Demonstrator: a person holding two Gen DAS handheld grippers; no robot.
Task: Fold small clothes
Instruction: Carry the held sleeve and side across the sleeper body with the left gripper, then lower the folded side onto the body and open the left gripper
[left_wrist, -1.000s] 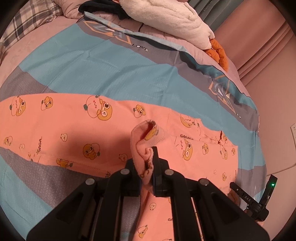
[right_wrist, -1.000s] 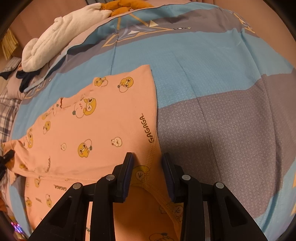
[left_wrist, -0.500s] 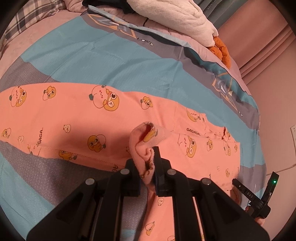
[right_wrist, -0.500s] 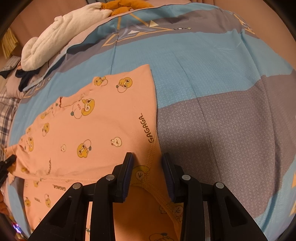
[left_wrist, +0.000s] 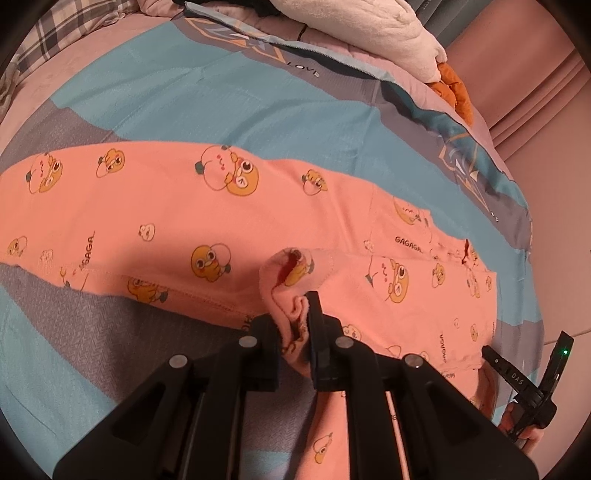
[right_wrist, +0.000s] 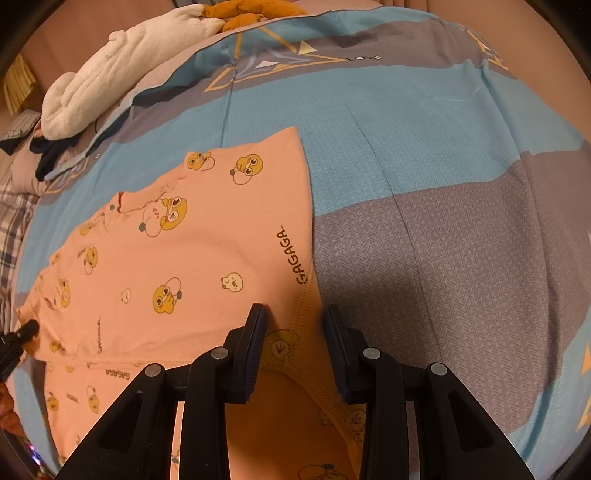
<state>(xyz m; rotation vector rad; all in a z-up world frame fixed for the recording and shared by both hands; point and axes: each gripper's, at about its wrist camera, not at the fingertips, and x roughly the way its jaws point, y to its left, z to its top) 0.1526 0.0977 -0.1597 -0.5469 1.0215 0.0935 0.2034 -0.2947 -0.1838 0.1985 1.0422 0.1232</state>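
**Orange duck-print garment spread on the bed**

The small orange garment (left_wrist: 258, 218) is a soft knit printed with yellow cartoon ducks and the word "GAGAGA". It lies mostly flat across the blue-and-grey bedcover, one part folded over another so a stitched hem runs across the lower layer. One cuff-like end (left_wrist: 291, 280) is bunched and lifted off the cloth, its opening rolled outward. In the right wrist view a hemmed edge (right_wrist: 303, 321) curves toward the camera.

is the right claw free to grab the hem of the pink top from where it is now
Probably yes. The right claw hovers with its jaws apart astride the stitched hem of the pink top, and nothing lies between them but cloth; the left claw grips another fold.
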